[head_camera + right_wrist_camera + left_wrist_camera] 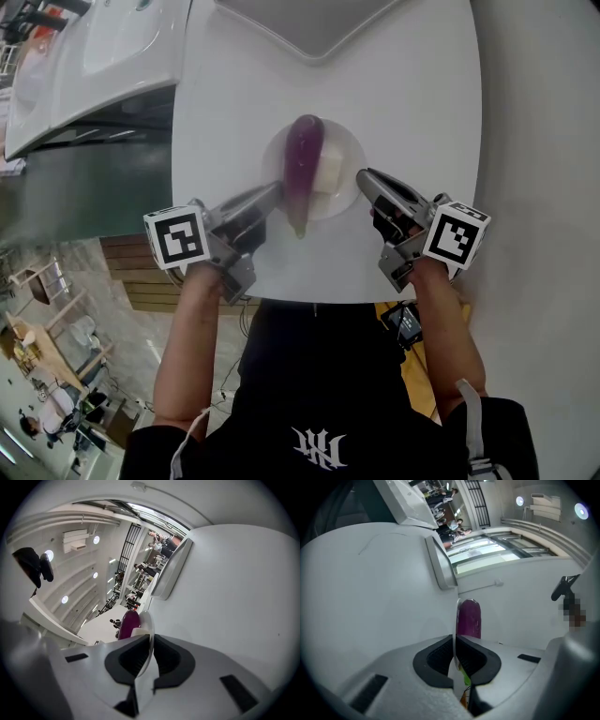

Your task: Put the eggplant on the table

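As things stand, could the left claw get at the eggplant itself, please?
Probably not yet: the left claw is shut on the plate rim. The eggplant lies just beyond its tips with nothing between, but it would have to release first.

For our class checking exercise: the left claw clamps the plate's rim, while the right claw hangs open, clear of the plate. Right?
No. The right claw is also shut on the rim of the plate, as the right gripper view shows; the left claw does clamp it.
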Action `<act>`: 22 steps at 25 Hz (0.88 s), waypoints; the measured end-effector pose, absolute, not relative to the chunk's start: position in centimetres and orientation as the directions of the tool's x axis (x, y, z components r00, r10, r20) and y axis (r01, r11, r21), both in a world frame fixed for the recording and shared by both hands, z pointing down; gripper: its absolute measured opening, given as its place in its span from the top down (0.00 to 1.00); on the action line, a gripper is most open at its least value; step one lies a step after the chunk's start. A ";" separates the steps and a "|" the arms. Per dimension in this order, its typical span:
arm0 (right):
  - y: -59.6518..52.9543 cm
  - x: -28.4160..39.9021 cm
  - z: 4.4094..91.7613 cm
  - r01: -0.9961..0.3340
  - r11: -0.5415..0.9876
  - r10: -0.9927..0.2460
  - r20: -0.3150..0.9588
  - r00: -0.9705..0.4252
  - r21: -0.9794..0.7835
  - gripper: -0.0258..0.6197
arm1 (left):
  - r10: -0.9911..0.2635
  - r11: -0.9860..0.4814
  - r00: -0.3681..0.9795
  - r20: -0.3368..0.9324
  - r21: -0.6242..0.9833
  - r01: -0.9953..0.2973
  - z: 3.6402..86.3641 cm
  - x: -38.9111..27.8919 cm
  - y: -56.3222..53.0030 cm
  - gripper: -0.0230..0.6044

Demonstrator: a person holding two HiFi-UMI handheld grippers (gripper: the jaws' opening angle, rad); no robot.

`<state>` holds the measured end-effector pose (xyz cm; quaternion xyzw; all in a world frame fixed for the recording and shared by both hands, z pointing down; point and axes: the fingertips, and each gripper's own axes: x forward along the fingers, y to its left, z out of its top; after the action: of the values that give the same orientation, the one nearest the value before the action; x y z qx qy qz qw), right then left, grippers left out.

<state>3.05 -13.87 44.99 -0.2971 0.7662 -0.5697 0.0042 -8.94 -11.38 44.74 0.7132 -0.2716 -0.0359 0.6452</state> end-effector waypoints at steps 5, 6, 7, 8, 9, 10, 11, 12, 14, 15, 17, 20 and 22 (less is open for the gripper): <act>-13.6 3.3 45.8 -0.467 0.157 -0.456 0.355 -0.816 -0.870 0.92 | -0.423 -0.047 0.840 0.340 0.917 -0.395 45.6 -8.6 -11.3 0.94; -13.5 3.4 46.0 -0.470 0.152 -0.455 0.361 -0.814 -0.869 0.92 | -0.419 -0.053 0.837 0.351 0.911 -0.409 45.8 -8.6 -11.3 0.94; -13.4 3.5 46.2 -0.474 0.143 -0.455 0.367 -0.811 -0.869 0.93 | -0.416 -0.060 0.835 0.361 0.905 -0.421 46.0 -8.5 -11.3 0.94; -13.3 3.6 46.3 -0.476 0.135 -0.455 0.372 -0.809 -0.869 0.93 | -0.411 -0.067 0.834 0.368 0.900 -0.431 46.1 -8.5 -11.4 0.93; -13.3 3.6 46.4 -0.477 0.136 -0.455 0.373 -0.809 -0.868 0.93 | -0.406 -0.074 0.833 0.376 0.895 -0.440 46.3 -8.4 -11.4 0.93; -13.4 3.5 46.3 -0.476 0.140 -0.454 0.371 -0.810 -0.868 0.93 | -0.401 -0.079 0.832 0.383 0.891 -0.448 46.5 -8.4 -11.4 0.93; -13.4 3.5 46.4 -0.477 0.139 -0.452 0.373 -0.810 -0.868 0.93 | -0.397 -0.082 0.830 0.391 0.886 -0.457 46.6 -8.4 -11.4 0.93; -13.2 3.6 46.6 -0.481 0.129 -0.450 0.381 -0.808 -0.867 0.93 | -0.394 -0.086 0.827 0.401 0.880 -0.467 46.8 -8.4 -11.5 0.93; -13.0 3.8 47.1 -0.495 0.105 -0.446 0.404 -0.799 -0.863 0.93 | -0.387 -0.100 0.820 0.422 0.865 -0.492 47.0 -8.4 -11.6 0.93; -13.0 3.8 47.2 -0.496 0.103 -0.444 0.406 -0.798 -0.862 0.93 | -0.383 -0.107 0.817 0.431 0.858 -0.502 47.2 -8.4 -11.6 0.93; -13.0 3.7 47.3 -0.495 0.108 -0.441 0.405 -0.801 -0.862 0.93 | -0.376 -0.117 0.814 0.444 0.848 -0.517 47.4 -8.3 -11.6 0.93; -12.6 4.0 48.0 -0.513 0.082 -0.434 0.432 -0.790 -0.855 0.93 | -0.361 -0.130 0.808 0.466 0.832 -0.539 47.9 -8.3 -11.5 0.93; -12.6 3.8 48.2 -0.510 0.085 -0.430 0.430 -0.794 -0.856 0.93 | -0.354 -0.132 0.805 0.477 0.826 -0.547 48.2 -8.3 -11.5 0.93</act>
<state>3.77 -12.63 48.17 -0.3195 0.7358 -0.5962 -0.0336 -8.32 -11.48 48.19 0.7478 -0.3013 0.0826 0.5858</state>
